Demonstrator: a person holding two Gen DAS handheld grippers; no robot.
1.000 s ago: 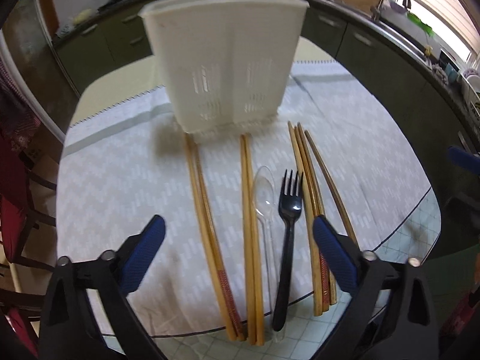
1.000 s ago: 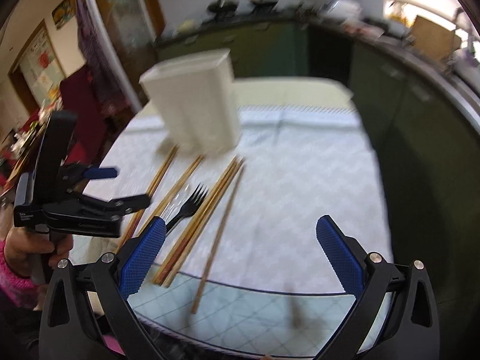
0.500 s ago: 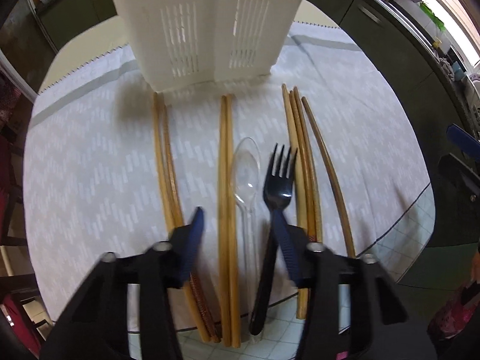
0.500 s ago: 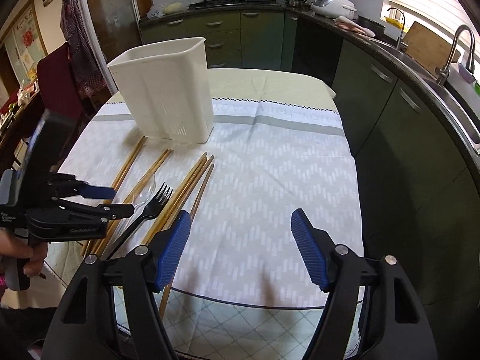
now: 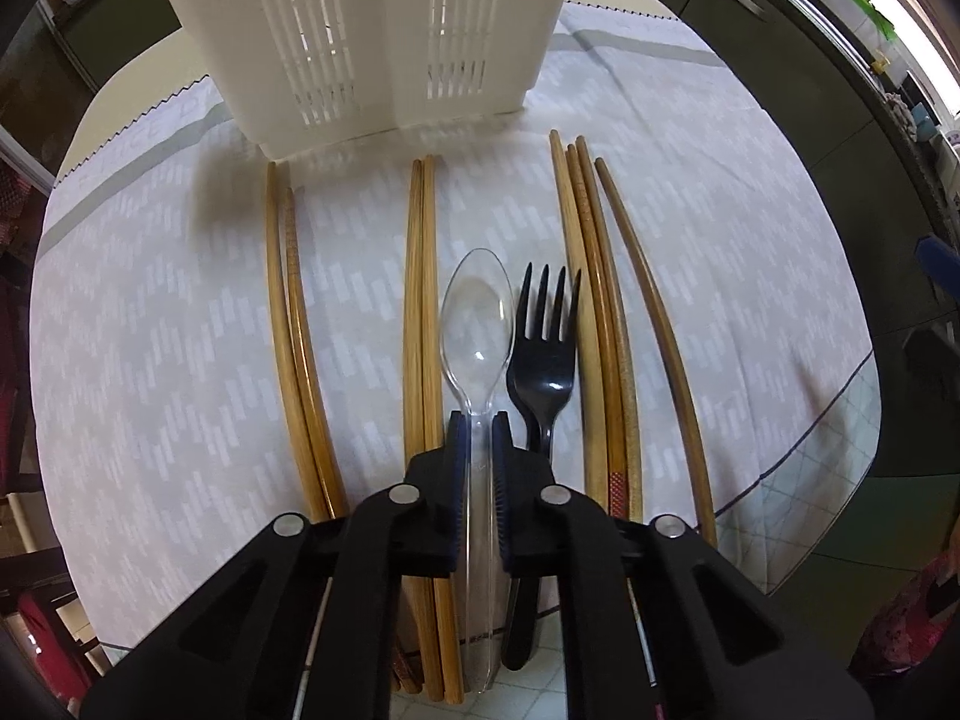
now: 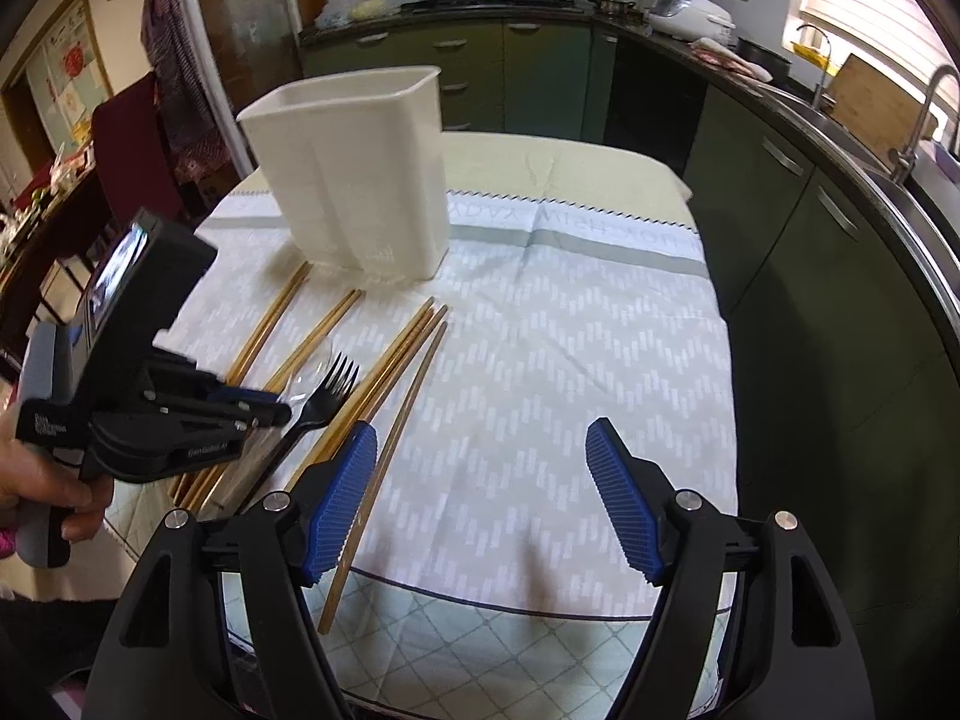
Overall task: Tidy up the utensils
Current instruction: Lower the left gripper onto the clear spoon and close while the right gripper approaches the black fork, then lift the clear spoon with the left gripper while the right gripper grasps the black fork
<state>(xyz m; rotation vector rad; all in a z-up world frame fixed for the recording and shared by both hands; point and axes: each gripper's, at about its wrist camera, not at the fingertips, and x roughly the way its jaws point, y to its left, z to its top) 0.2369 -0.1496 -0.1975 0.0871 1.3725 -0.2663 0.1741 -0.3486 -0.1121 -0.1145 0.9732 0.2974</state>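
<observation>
Now left hand-held gripper [image 5: 478, 420] pinches spoon [image 5: 477, 324].

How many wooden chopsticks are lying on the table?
8: a left pair, a middle pair beside the clear spoon, three bunched right of the black fork, and one alone farthest right. More could hide underneath.

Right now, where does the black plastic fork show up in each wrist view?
Left wrist view: the black fork lies just right of centre, beside the clear spoon that the left claw pinches.
Right wrist view: the fork sits left of centre, just beyond the left claw's tips.
Shared landmark: the white utensil holder standing past the tines.
</observation>
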